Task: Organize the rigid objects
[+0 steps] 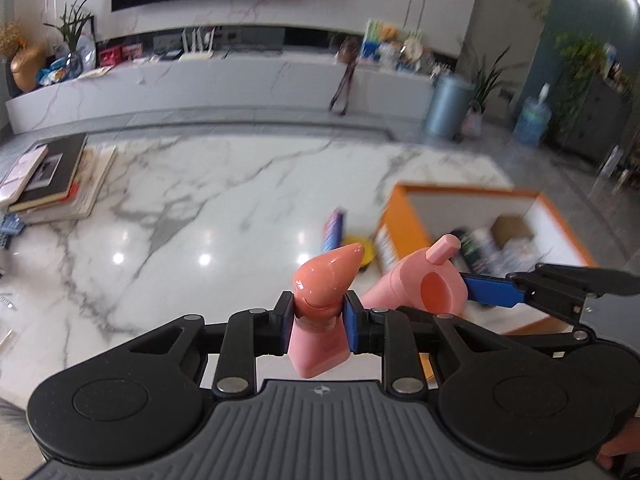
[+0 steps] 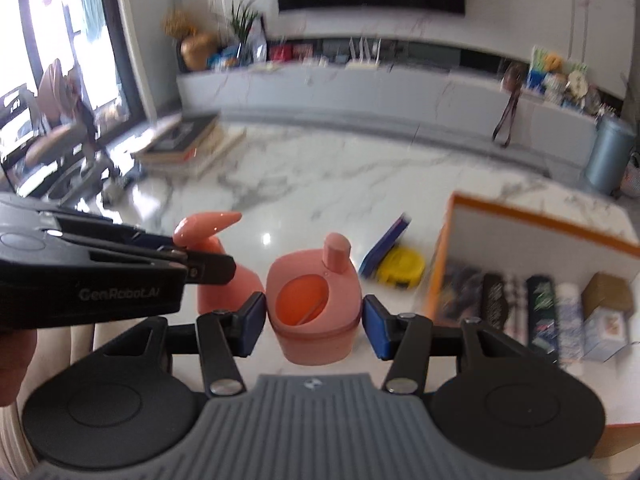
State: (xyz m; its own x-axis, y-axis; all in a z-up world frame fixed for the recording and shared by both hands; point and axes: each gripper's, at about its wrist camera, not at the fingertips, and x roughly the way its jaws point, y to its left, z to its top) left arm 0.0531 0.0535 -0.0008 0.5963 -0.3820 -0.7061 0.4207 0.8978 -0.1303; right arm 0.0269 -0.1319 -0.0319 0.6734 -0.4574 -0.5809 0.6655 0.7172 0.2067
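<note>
My left gripper (image 1: 319, 318) is shut on the neck of a pink pump bottle (image 1: 318, 354), just under its coral pump head (image 1: 330, 274), and holds it above the marble table. My right gripper (image 2: 314, 326) is shut on a second pink bottle (image 2: 316, 340) with an orange-lined round opening and a short spout. Both bottles hang side by side in the air. In the right wrist view the left gripper (image 2: 212, 268) comes in from the left with the pump bottle (image 2: 224, 286). In the left wrist view the right gripper (image 1: 486, 290) enters from the right, holding the second bottle (image 1: 404, 286).
An orange box (image 2: 442, 264) with white inner walls stands at the right, holding several bottles and small cartons. Beside it lie a yellow round object (image 2: 402, 268) and a blue packet (image 2: 388, 246). A stack of books (image 1: 56, 176) sits at the table's far left.
</note>
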